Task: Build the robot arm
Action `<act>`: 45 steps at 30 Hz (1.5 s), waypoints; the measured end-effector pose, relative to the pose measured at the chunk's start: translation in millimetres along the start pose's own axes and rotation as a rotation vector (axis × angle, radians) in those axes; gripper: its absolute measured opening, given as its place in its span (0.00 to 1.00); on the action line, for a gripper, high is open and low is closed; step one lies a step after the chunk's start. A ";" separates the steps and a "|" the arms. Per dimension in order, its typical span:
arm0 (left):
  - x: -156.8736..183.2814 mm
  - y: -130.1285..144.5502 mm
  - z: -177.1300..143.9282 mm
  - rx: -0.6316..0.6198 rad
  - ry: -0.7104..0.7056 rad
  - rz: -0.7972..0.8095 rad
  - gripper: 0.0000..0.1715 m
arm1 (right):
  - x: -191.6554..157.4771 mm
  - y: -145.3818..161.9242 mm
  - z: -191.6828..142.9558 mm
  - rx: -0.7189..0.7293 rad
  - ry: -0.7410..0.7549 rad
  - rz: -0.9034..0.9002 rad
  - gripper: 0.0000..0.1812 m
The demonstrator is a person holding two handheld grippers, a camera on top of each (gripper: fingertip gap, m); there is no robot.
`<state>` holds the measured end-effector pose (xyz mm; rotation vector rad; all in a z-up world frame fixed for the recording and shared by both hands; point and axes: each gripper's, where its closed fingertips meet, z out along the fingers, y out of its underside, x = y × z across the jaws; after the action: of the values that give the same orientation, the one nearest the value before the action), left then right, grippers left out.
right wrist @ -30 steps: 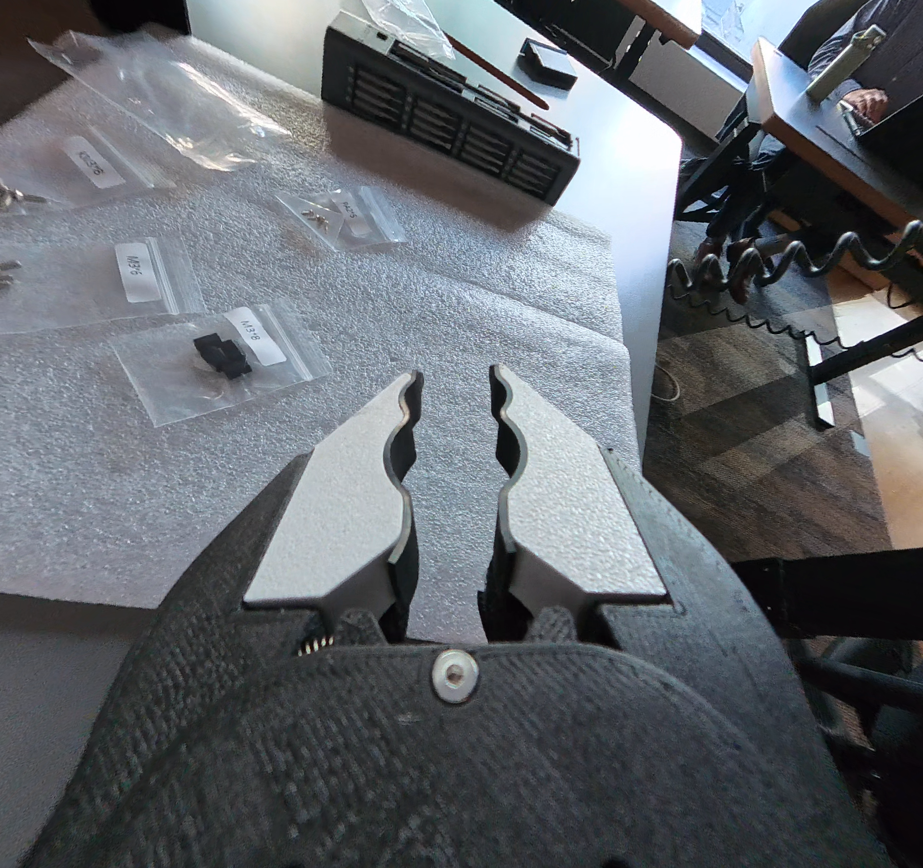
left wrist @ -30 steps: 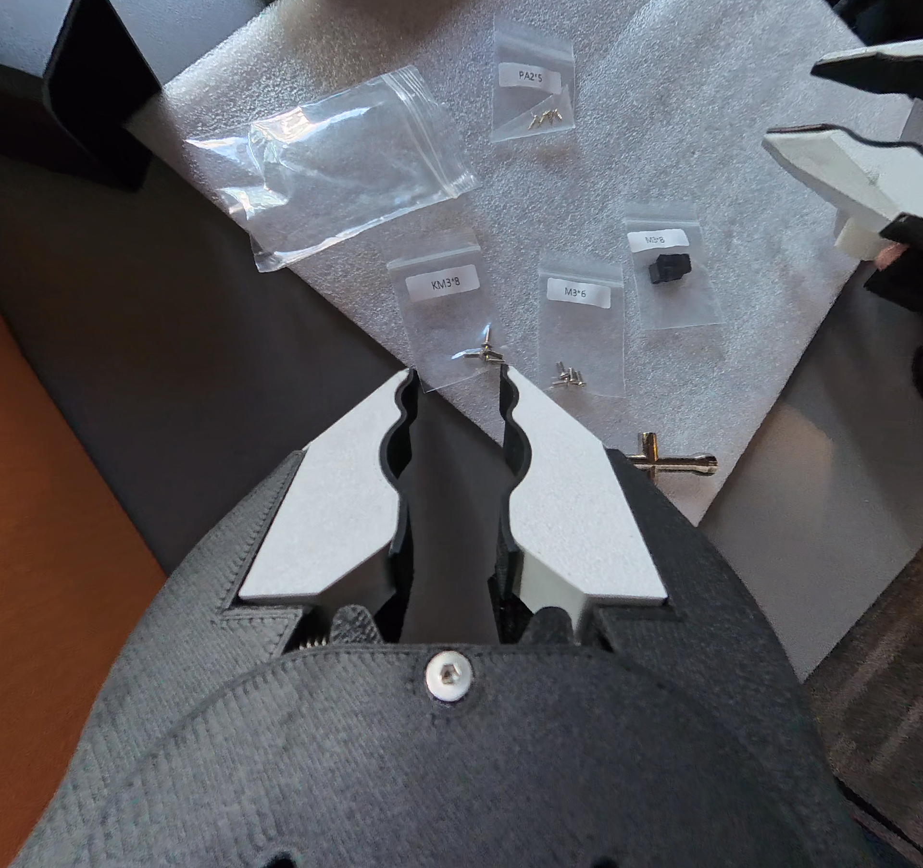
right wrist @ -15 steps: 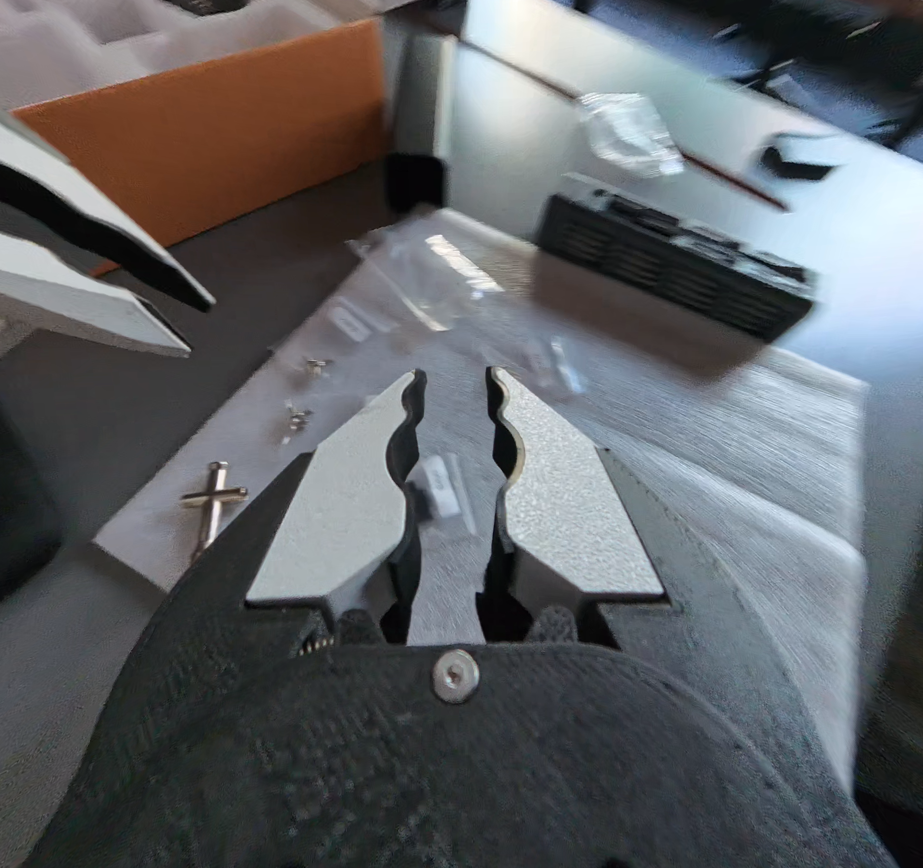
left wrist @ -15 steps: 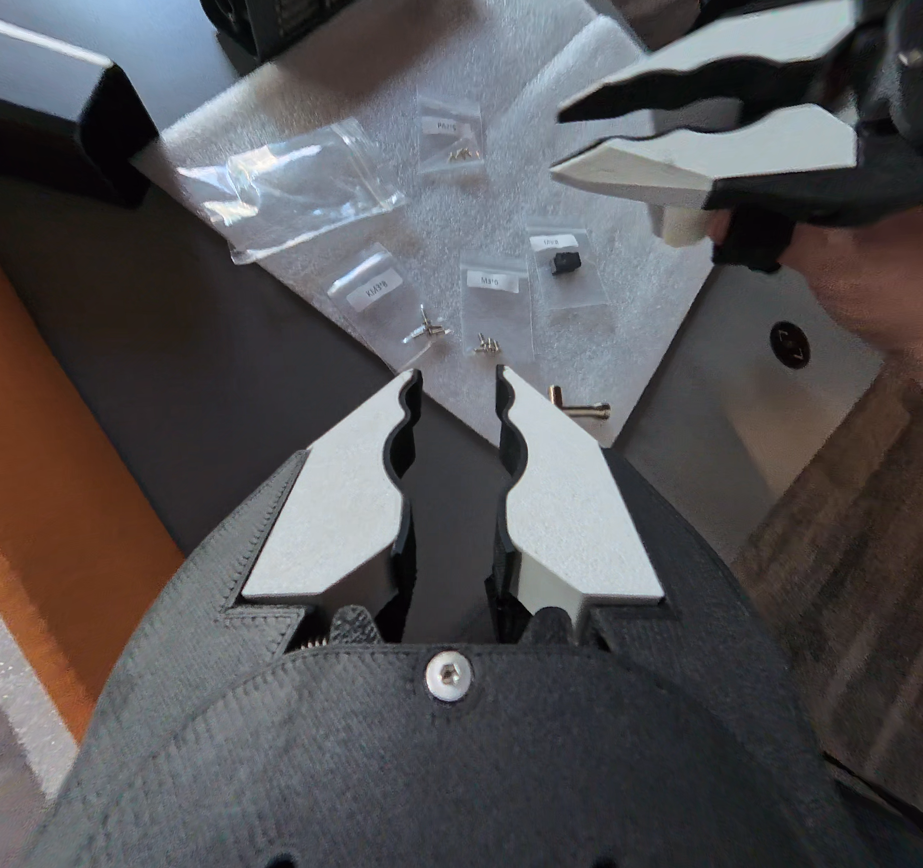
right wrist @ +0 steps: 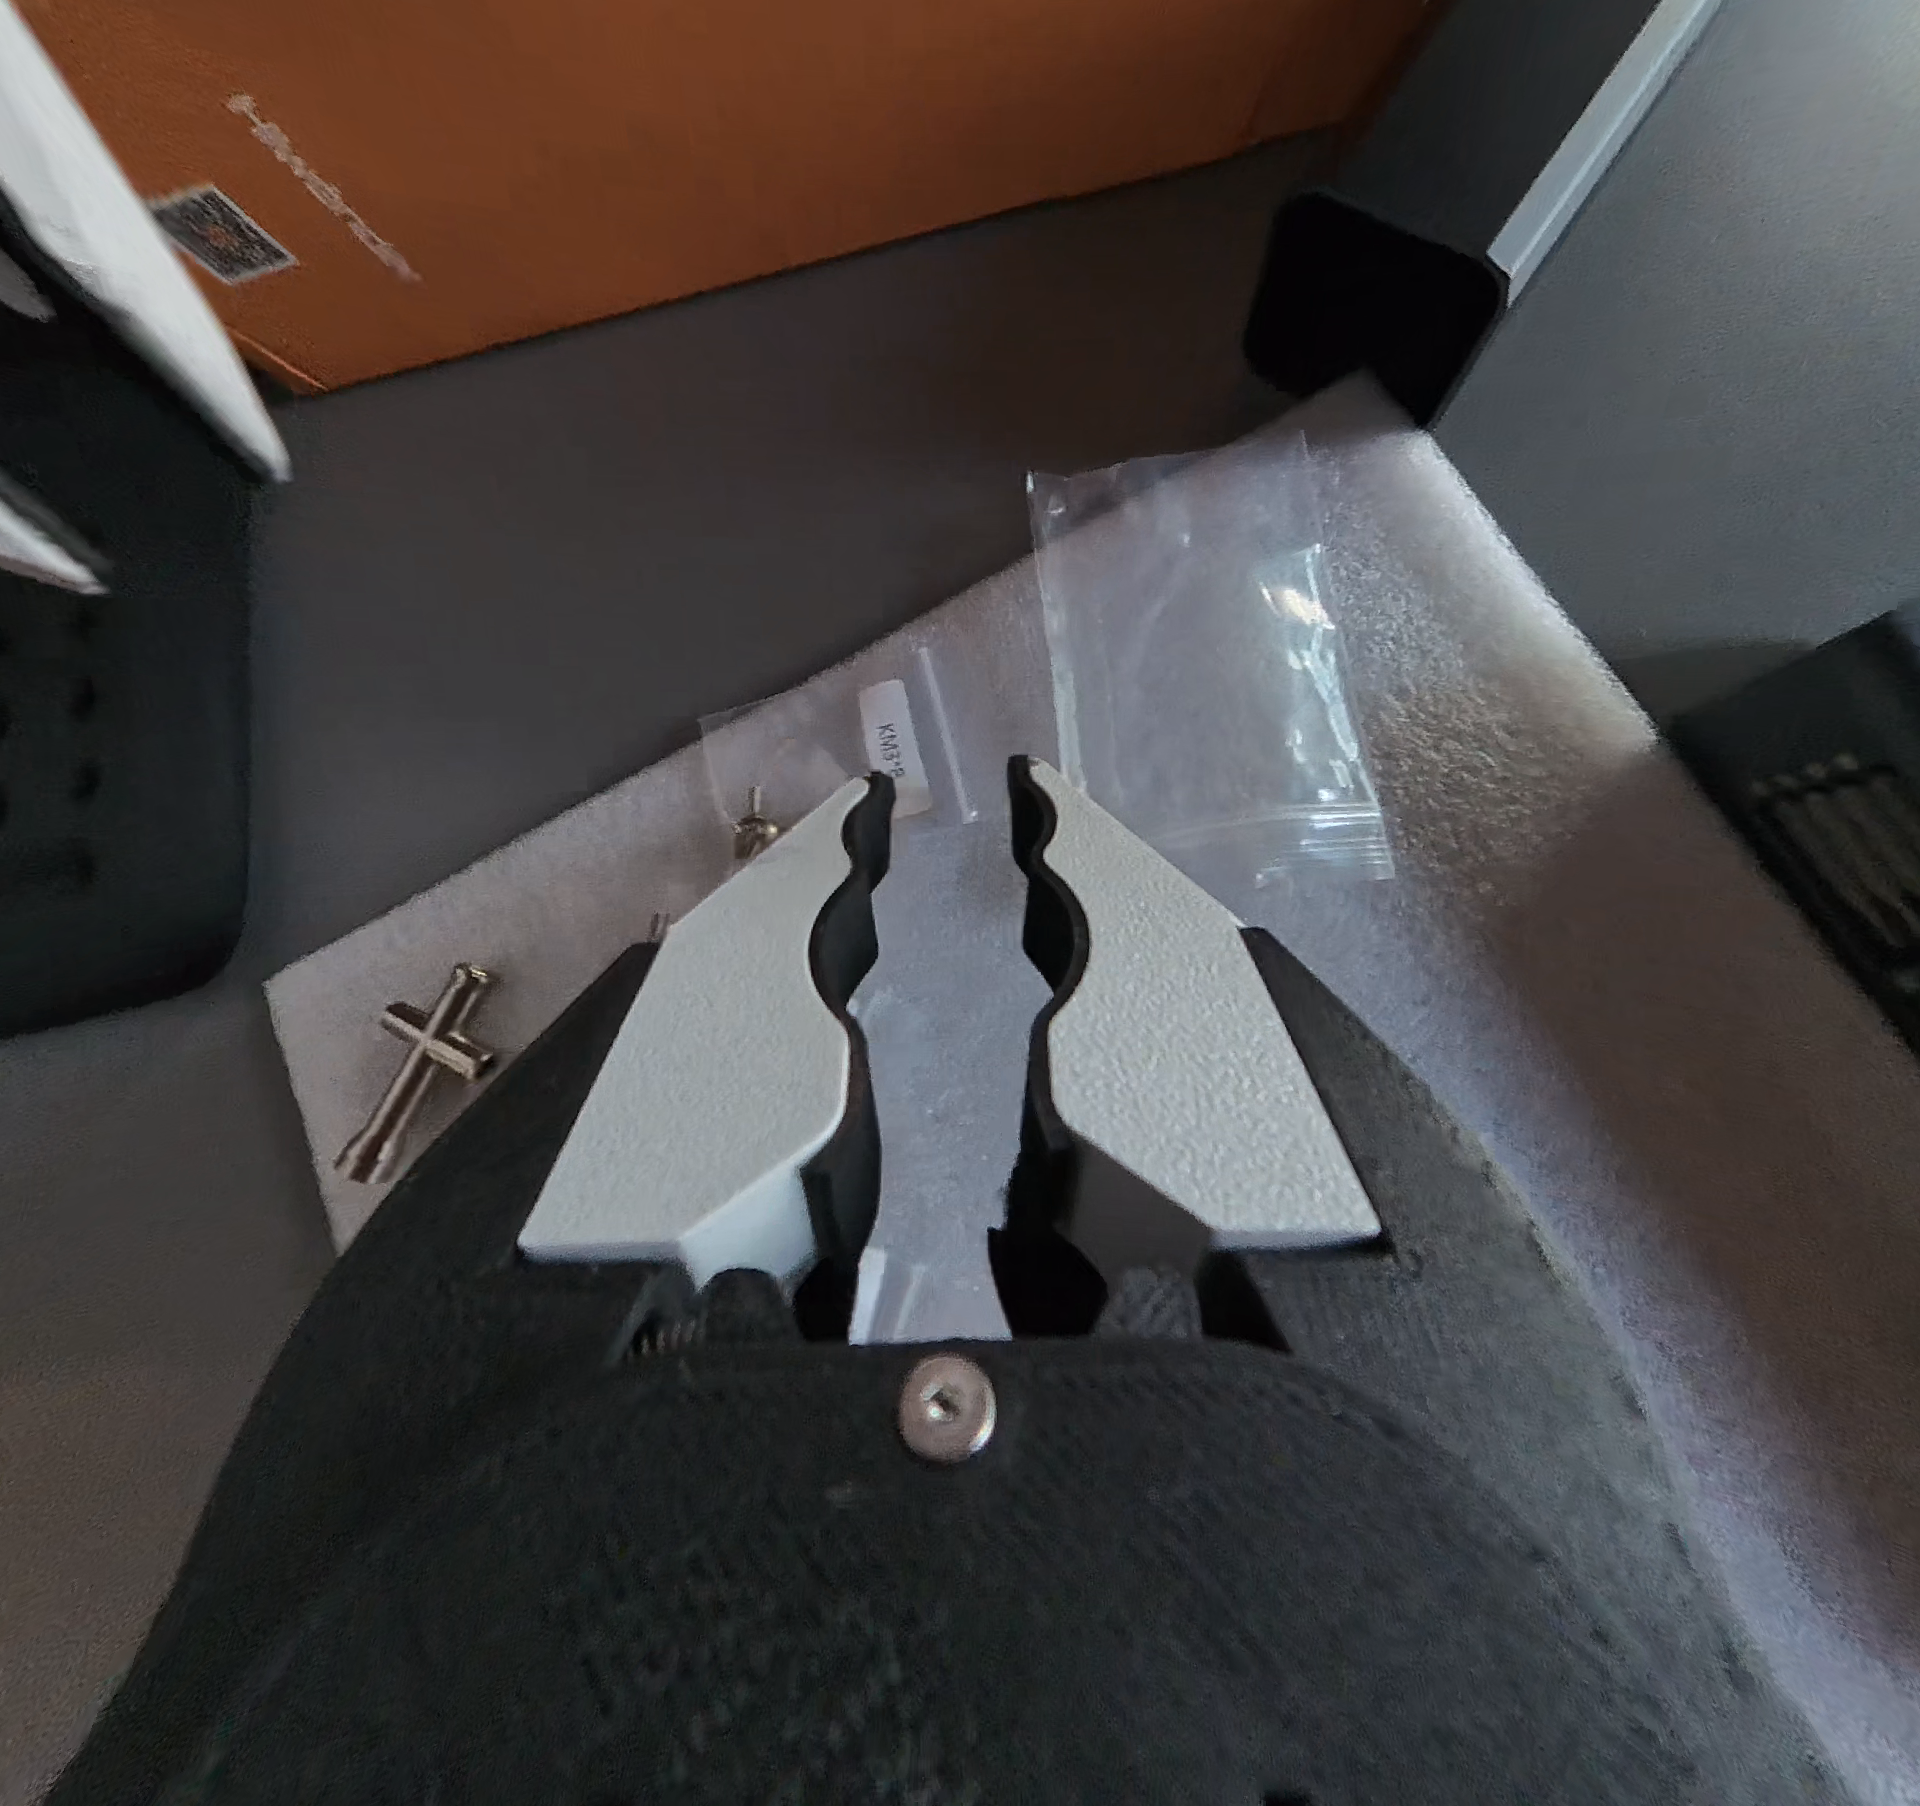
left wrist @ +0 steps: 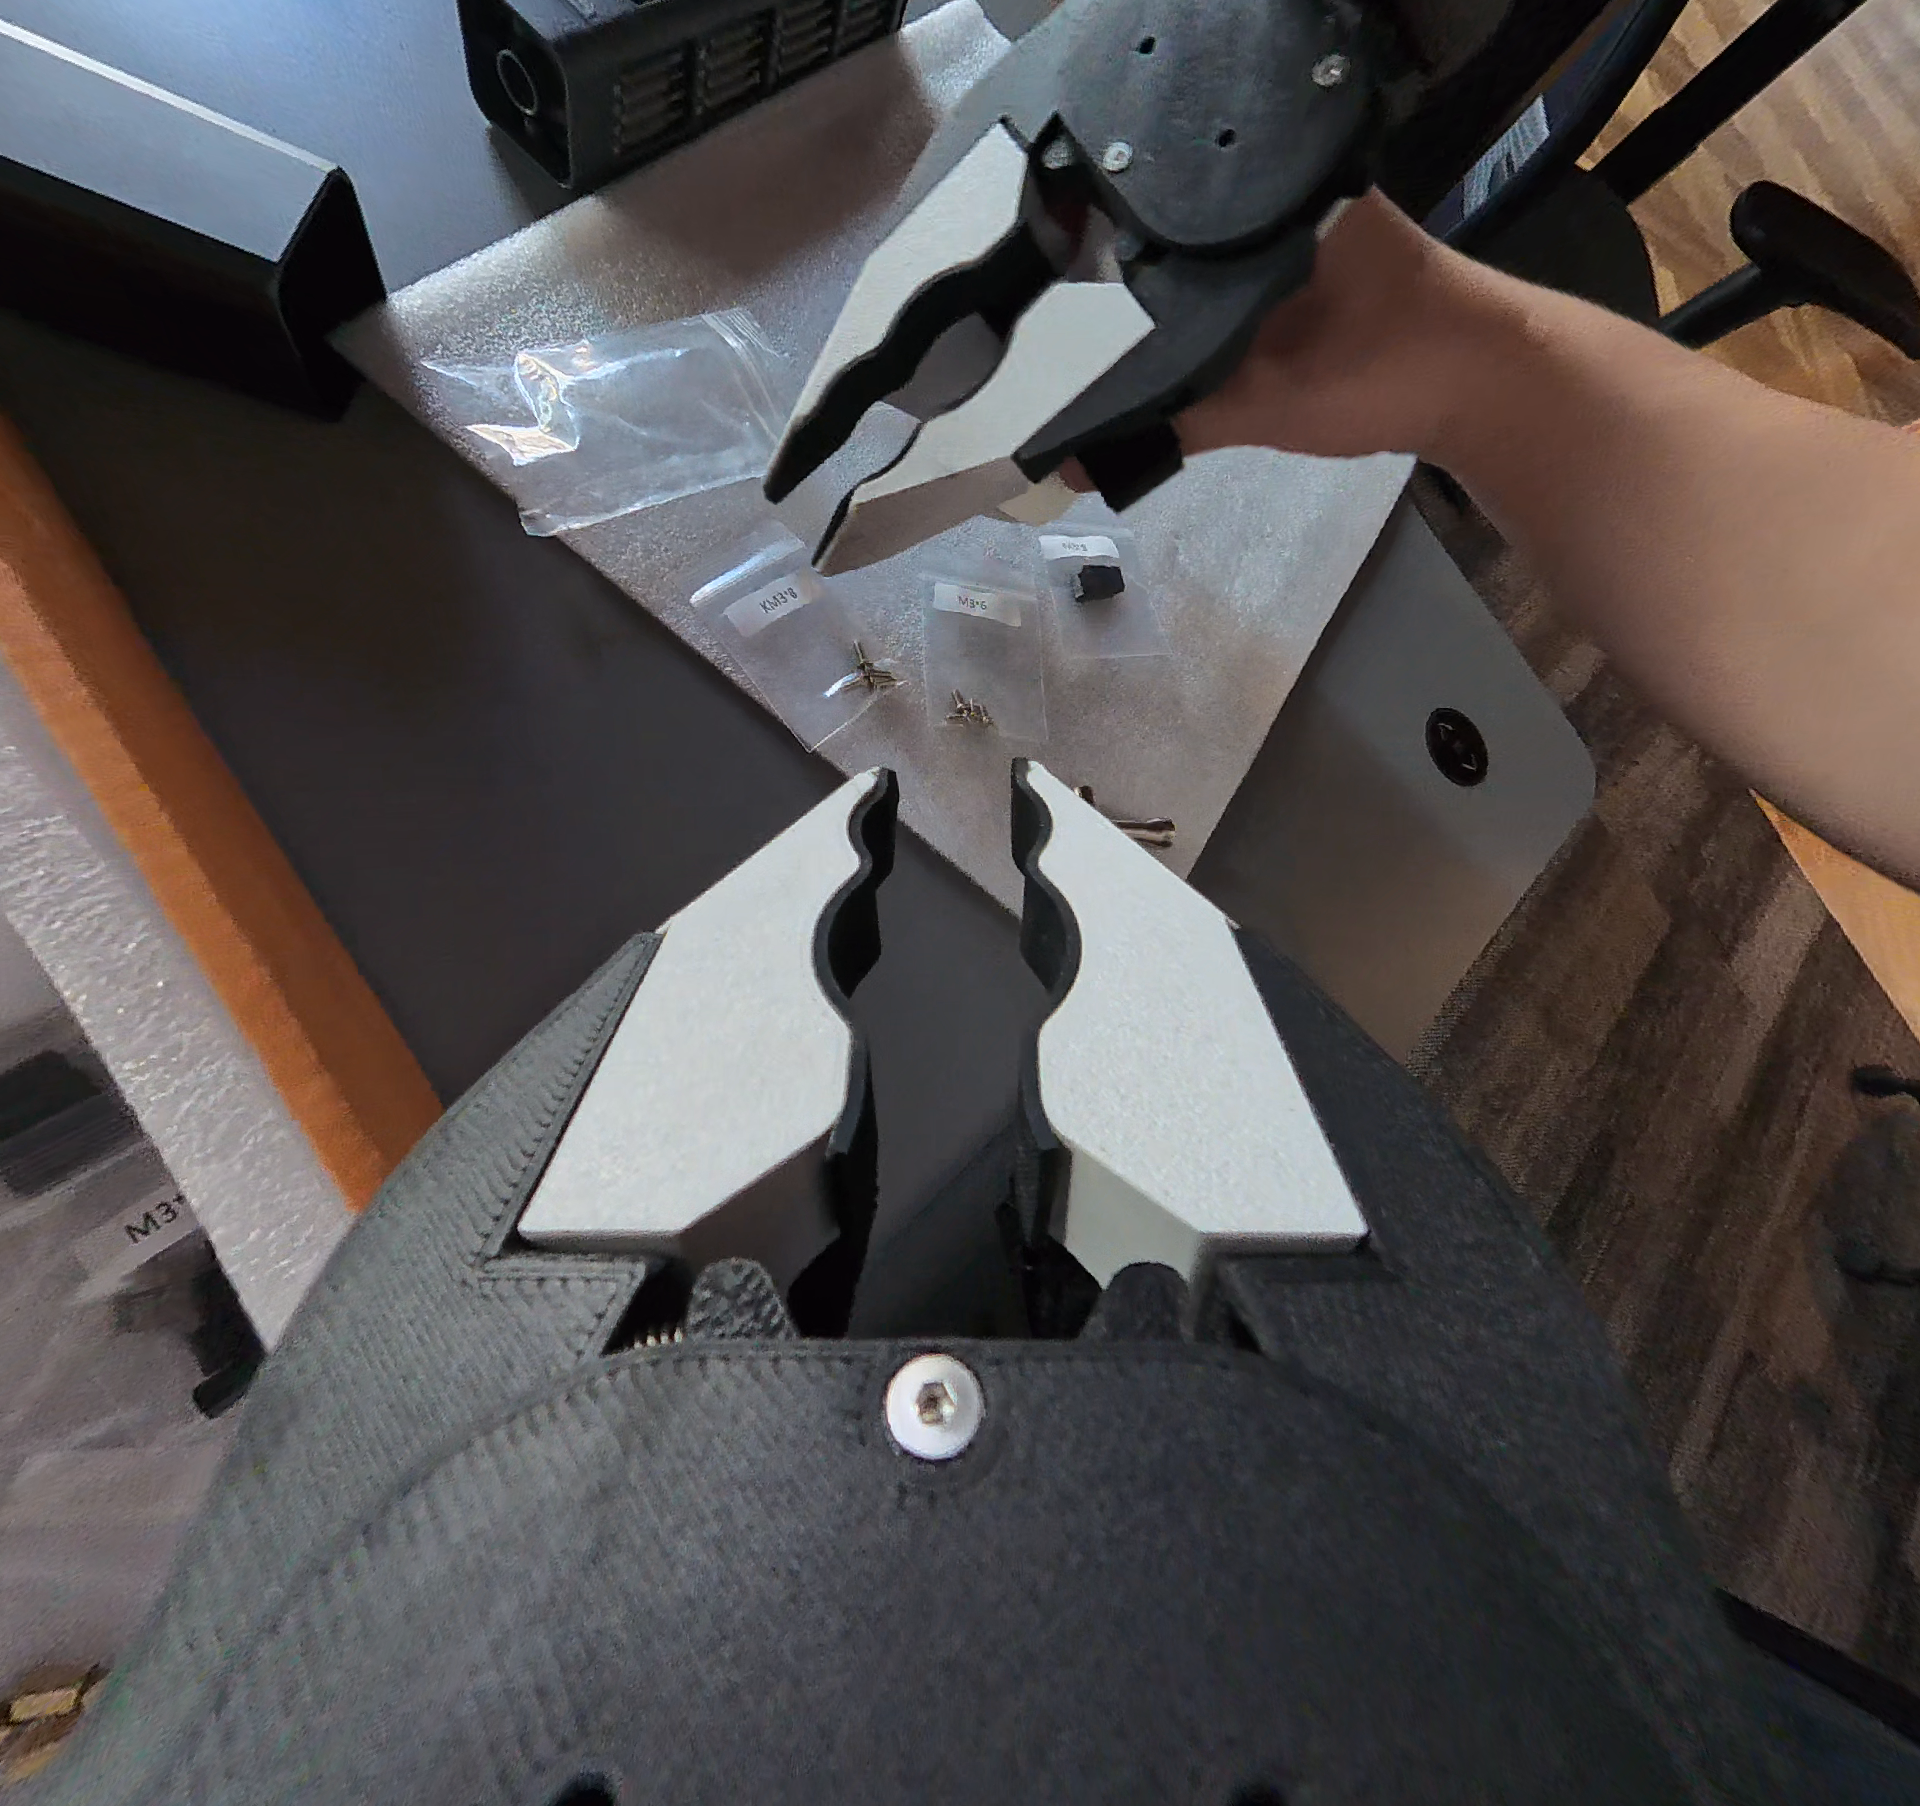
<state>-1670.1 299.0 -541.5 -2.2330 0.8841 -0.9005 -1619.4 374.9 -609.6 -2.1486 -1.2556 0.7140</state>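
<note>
My left gripper is open and empty, above the dark table near the corner of the grey foam sheet. My right gripper is open and empty, hovering over a small labelled zip bag of silver screws. In the left wrist view the right gripper hangs just above that bag. Beside it lie a second small screw bag and a bag with a black part. A large empty clear bag lies farther back, also in the right wrist view.
A metal cross wrench lies at the foam sheet's corner. A black slotted case and a black rectangular tube stand behind the foam sheet. An orange box borders the table. A person's arm holds the right gripper.
The right gripper swung in from the foam sheet's right side and now hovers over the small bags. The left gripper drew back and up. Both stayed open.
</note>
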 end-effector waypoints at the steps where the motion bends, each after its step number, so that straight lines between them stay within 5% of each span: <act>1: 1.4 0.6 -1.9 0.001 0.007 0.000 0.12 | 0.9 2.2 2.5 -0.022 -0.011 -0.004 0.12; 5: 10.6 7.8 -7.9 -0.009 0.039 0.002 0.11 | -1.0 8.5 8.7 -0.082 -0.047 -0.003 0.12; 9: 16.4 17.0 -13.6 -0.025 0.056 0.012 0.11 | -3.2 11.5 6.7 -0.111 -0.031 -0.042 0.00; 16: 16.0 23.3 -19.4 -0.035 0.069 0.005 0.10 | -6.0 8.7 4.6 -0.087 -0.029 -0.005 0.01; 19: 16.2 23.0 -22.1 -0.027 0.073 0.003 0.09 | -5.4 -1.8 7.5 -0.046 -0.027 0.016 0.19; 22: 17.8 24.2 -23.9 -0.026 0.076 0.003 0.08 | -8.3 6.5 13.4 -0.113 -0.036 -0.020 0.19; 27: 19.5 27.2 -27.2 -0.025 0.080 0.001 0.08 | -7.7 7.7 10.8 -0.127 -0.004 -0.062 0.00; 45: 24.9 36.0 -33.2 -0.039 0.094 -0.002 0.06 | 1.2 10.4 -5.1 -0.050 0.092 0.111 0.05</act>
<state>-1694.1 249.8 -536.9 -2.2403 0.9502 -1.0042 -1609.2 370.7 -613.3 -2.2799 -1.1249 0.6275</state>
